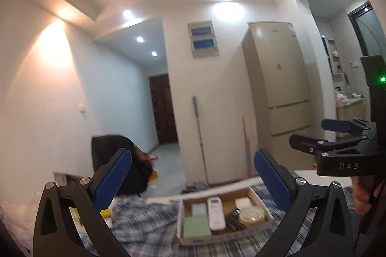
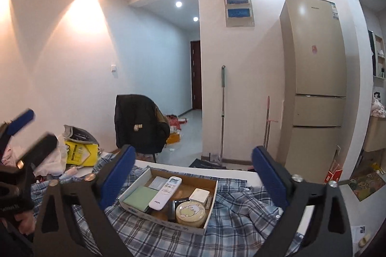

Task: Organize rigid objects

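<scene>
Both tools are empty. Your left gripper [image 1: 190, 181] stands wide open with nothing between its blue pads, and your right gripper [image 2: 193, 175] is just as wide and just as bare. Both are held up, well clear of the box [image 2: 135, 205], which lies on the plaid cloth [image 2: 241, 213] at about 6 o'clock in either view.

The box looks nearly packed: green pad [image 2: 140, 195] at its 9 o'clock, remote [image 2: 165, 189] slanting through the middle, round tin [image 2: 190, 212] at 5 o'clock, white block [image 2: 199, 194] at 2 o'clock, and a dark item [image 2: 179, 202] wedged between remote and tin.

If anything is left, it is probably in the clutter by the yellow pack [image 2: 80, 153], at 9 o'clock of the right view. Go with the left gripper, which is nearer. Tilt down before you reach; you are aimed at the room, not the table. Drop new items at the box's bare 12 o'clock end.
</scene>
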`<state>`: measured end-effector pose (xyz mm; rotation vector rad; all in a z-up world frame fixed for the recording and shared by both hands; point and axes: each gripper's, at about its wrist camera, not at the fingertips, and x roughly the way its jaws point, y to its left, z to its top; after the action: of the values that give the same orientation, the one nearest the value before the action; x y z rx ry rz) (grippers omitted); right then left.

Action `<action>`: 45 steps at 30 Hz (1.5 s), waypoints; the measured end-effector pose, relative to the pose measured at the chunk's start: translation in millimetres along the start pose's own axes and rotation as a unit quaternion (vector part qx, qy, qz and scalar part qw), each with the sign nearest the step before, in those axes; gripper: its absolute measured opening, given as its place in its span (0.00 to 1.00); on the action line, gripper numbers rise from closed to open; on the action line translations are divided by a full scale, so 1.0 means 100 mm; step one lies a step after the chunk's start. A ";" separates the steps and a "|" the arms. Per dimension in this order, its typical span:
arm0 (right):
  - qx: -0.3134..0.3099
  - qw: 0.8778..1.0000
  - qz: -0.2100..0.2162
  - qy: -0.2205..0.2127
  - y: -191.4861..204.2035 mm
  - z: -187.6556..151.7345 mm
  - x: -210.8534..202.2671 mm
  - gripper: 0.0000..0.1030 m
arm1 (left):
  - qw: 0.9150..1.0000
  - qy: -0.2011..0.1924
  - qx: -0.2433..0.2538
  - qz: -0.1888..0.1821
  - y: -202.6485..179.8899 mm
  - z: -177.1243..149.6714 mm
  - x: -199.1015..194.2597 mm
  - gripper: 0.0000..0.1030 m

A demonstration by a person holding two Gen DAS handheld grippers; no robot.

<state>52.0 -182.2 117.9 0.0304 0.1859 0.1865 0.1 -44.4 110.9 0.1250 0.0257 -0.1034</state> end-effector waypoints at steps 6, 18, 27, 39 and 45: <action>-0.014 0.999 -0.025 -0.041 0.09 -0.31 -0.09 1.00 | 0.998 0.014 -0.056 0.007 0.17 -0.30 0.00 1.00; -0.006 0.997 -0.058 -0.047 -0.06 -0.94 0.01 1.00 | 0.998 0.018 -0.049 0.021 0.16 -0.94 0.20 1.00; 0.017 0.997 -0.058 -0.047 -0.15 -1.07 0.00 1.00 | 0.997 0.037 -0.056 0.024 0.15 -1.16 0.25 1.00; 0.001 0.997 -0.068 -0.043 -0.08 -1.08 0.00 1.00 | 0.999 0.010 -0.045 0.017 0.11 -1.16 0.12 1.00; 0.007 0.997 -0.069 -0.042 -0.11 -1.08 0.00 1.00 | 0.999 -0.001 -0.033 0.021 0.07 -1.14 0.07 1.00</action>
<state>33.9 -191.6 11.3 0.0393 0.1056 0.0466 5.8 -23.8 -1.6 0.0595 0.0247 -0.0599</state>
